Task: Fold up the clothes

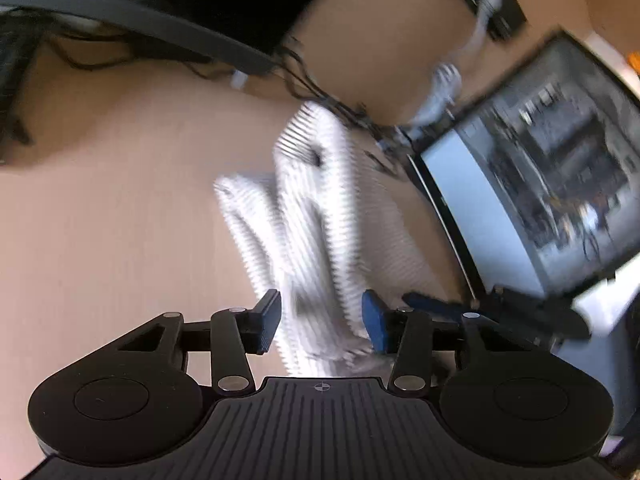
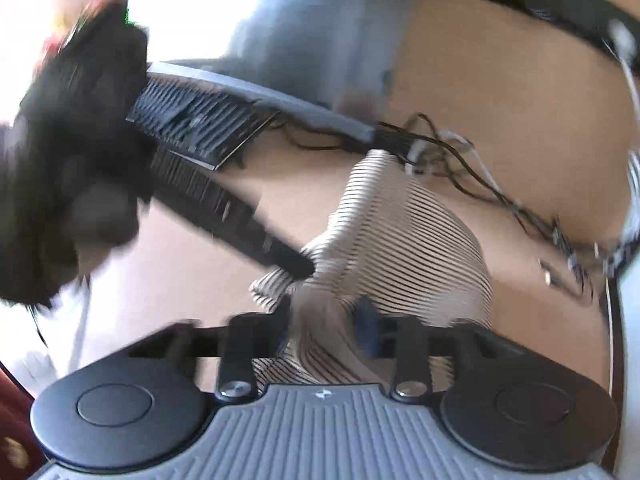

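A white garment with thin dark stripes [image 1: 312, 216] lies bunched on the tan table [image 1: 120, 208]. In the left wrist view my left gripper [image 1: 322, 322] stands with its blue pads apart and the cloth runs between them; the pads do not press it. In the right wrist view the same striped garment [image 2: 400, 240] rises in a fold toward my right gripper [image 2: 326, 324], whose blue fingers [image 2: 366, 326] are blurred and close on a bunch of the cloth. The other gripper [image 2: 256, 232] reaches in from the left as a dark bar, touching the garment.
A monitor [image 1: 540, 184] stands at the right of the left wrist view, with tangled black cables [image 1: 320, 92] and a dark curved monitor base [image 1: 140, 20] behind the garment. In the right wrist view cables [image 2: 480, 184] lie beyond the cloth, and a black gloved hand [image 2: 68, 152] is at left.
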Motion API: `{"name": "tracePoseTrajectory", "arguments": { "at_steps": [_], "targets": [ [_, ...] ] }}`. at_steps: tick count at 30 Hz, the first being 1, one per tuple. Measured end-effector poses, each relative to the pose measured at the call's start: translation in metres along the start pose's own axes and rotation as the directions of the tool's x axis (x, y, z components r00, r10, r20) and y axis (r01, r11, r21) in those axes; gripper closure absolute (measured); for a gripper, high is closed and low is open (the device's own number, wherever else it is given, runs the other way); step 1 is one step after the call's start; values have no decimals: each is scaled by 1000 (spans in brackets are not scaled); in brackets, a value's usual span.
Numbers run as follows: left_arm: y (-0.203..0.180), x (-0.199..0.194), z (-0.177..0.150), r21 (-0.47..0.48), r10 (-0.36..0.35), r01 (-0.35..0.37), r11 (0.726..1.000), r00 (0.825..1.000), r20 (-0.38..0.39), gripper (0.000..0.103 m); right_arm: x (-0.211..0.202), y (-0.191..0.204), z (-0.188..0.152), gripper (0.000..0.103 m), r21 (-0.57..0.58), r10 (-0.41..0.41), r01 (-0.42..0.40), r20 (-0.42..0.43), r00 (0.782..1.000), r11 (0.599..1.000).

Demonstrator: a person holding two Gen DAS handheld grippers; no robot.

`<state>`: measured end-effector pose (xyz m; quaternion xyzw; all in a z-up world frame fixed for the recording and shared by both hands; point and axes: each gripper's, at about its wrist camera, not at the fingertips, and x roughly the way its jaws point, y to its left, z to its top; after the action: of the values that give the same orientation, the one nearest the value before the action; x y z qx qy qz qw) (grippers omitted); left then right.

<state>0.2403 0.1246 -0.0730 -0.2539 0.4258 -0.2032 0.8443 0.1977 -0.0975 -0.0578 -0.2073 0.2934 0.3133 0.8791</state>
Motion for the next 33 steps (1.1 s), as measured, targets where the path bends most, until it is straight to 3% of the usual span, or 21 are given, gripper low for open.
{"name": "tracePoseTrajectory", "arguments": {
  "at_steps": [2,6,9,11,13,17,19,21,26,30,32,33],
  "targets": [
    [12,-10,3,-41,23,-22,999,999,30,44,12,15,2,29,-53,-47,49,31,998,997],
    [22,-19,2,-63,52,-49,997,998,47,36,48,41,4,20,-168,-196,195,7,981,966],
    [29,-25,2,-80,74,-70,994,996,58,32,51,33,-2,31,-181,-211,207,-4,977,961],
    [34,-29,1,-91,89,-83,992,994,66,29,34,19,0,51,-159,-176,173,-8,984,972],
    [39,-33,1,-103,103,-96,990,992,73,29,14,10,1,58,-205,-168,164,-2,986,965],
    [41,-35,5,-107,104,-94,990,991,86,29,-5,8,-9,60,-357,-102,77,-52,993,931],
    [34,-32,8,-85,88,-81,993,993,82,29,-1,19,-22,59,-457,-76,20,-105,992,889],
    [25,-26,11,-54,68,-64,997,995,70,29,5,32,-32,54,-518,-88,24,-99,991,855],
    [6,-1,9,10,80,-80,997,997,18,36,-6,15,-9,47,-220,-63,47,-67,996,974],
    [1,17,5,17,89,-88,996,996,-22,40,3,18,-19,46,-215,-145,131,-52,988,968],
    [-3,24,5,42,98,-96,994,995,-34,44,-5,17,-20,70,-242,-136,123,-38,990,962],
    [-5,27,5,56,104,-102,993,994,-37,47,-12,16,-19,74,-267,-136,124,-28,990,956]
  ]
}}
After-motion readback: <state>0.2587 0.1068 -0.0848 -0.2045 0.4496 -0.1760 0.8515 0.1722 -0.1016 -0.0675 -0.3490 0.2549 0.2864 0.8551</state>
